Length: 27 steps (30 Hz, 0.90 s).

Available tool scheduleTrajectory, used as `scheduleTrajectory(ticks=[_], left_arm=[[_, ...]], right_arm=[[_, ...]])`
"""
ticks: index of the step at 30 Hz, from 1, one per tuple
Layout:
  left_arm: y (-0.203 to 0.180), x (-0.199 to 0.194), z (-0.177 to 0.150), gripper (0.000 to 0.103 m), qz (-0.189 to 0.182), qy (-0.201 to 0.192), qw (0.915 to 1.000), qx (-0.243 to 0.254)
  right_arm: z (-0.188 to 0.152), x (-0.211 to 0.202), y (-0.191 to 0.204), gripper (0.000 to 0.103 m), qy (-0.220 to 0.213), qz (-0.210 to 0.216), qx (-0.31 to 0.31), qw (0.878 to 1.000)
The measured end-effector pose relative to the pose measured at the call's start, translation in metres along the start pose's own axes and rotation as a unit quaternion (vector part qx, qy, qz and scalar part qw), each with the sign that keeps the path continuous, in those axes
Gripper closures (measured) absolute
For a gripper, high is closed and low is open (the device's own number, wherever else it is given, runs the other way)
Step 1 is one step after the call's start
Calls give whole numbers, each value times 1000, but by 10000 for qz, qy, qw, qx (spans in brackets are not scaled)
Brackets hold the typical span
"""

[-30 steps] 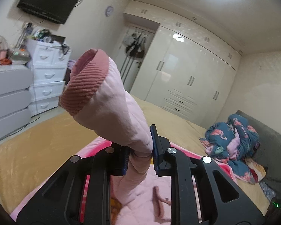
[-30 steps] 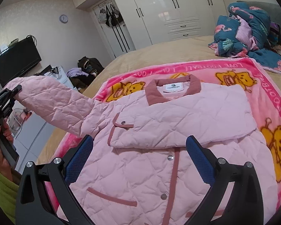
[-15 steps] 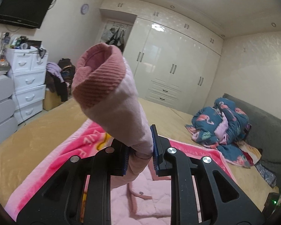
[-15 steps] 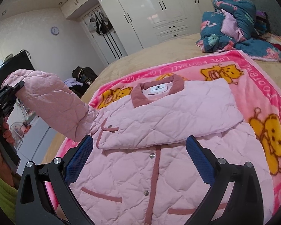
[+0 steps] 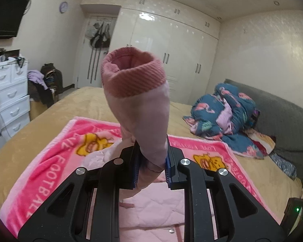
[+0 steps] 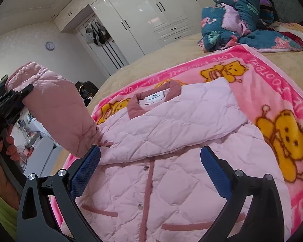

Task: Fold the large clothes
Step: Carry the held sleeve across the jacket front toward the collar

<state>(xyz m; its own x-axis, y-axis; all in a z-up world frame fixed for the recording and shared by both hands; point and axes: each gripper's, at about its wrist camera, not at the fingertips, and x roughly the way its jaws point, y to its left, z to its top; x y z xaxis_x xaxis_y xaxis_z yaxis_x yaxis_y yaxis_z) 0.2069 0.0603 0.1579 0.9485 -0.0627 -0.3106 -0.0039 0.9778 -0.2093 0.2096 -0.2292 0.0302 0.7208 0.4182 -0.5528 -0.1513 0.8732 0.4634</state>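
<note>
My left gripper [image 5: 151, 162] clamps the jacket's sleeve [image 5: 143, 119], cuff [image 5: 133, 76] upright ahead; my right gripper [image 6: 150, 168] gapes empty above the jacket [image 6: 171, 141].

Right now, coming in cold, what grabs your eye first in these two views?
The left gripper is clamped on the pink jacket's sleeve, its ribbed cuff standing up in front of the camera. The quilted jacket lies buttoned on a bright pink bear blanket, its other sleeve folded across the chest. The right gripper hovers open above it.
</note>
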Motion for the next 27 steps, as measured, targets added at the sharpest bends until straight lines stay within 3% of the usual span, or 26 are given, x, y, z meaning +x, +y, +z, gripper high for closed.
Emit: scheduleTrajectory(ticks=[15, 27], left_arm=[[-70, 59, -62, 92, -501, 853, 9936, 537], [-106, 102, -135, 93, -682, 1790, 9760, 1033]], right_arm=[[3, -15, -63, 4, -170, -321, 571, 9977], [4, -25, -101, 4, -287, -529, 971, 9934]])
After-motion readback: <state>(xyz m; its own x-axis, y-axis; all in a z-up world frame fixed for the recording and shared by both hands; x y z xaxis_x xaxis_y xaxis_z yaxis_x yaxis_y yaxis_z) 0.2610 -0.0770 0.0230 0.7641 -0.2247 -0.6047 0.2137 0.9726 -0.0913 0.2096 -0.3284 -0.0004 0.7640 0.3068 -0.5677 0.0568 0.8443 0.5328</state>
